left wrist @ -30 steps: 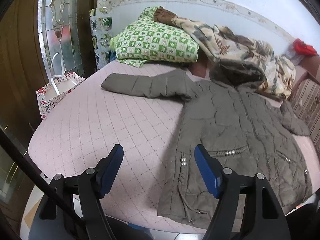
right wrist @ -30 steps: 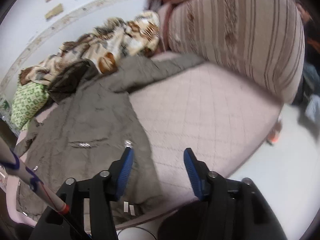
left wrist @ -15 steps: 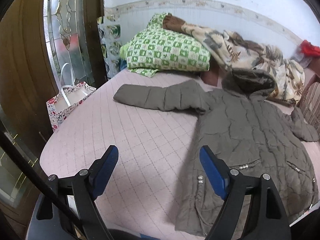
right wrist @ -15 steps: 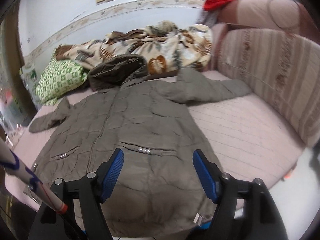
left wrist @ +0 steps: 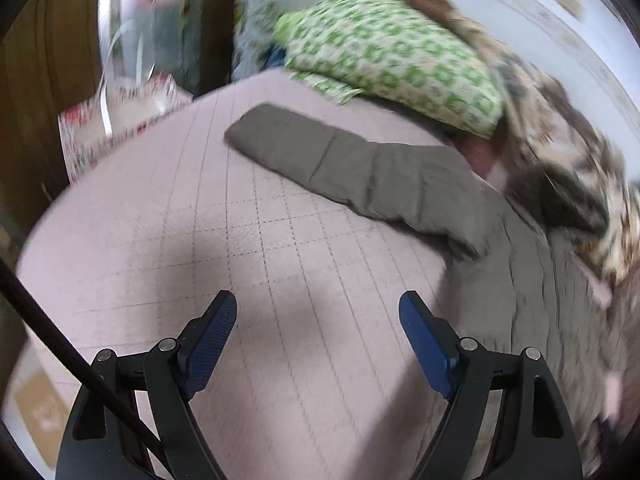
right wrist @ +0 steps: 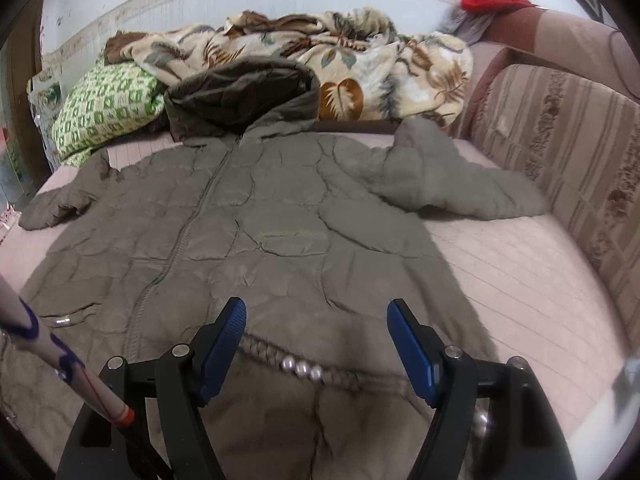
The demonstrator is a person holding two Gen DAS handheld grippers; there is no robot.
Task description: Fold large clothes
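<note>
We see the coat [right wrist: 256, 216] spread flat on the pink bed [right wrist: 520, 280], zipper up, hood [right wrist: 240, 92] at twelve o'clock, sleeves out toward three and nine. Our right gripper [right wrist: 316, 340] hangs over its hem, jaws wide, nothing between the pads. Our left gripper [left wrist: 318, 332] stands wide over bare bed, with one sleeve [left wrist: 352, 168] at twelve. A green pillow [left wrist: 392, 52] and a leaf-print blanket [right wrist: 340, 60] lie beyond.
</note>
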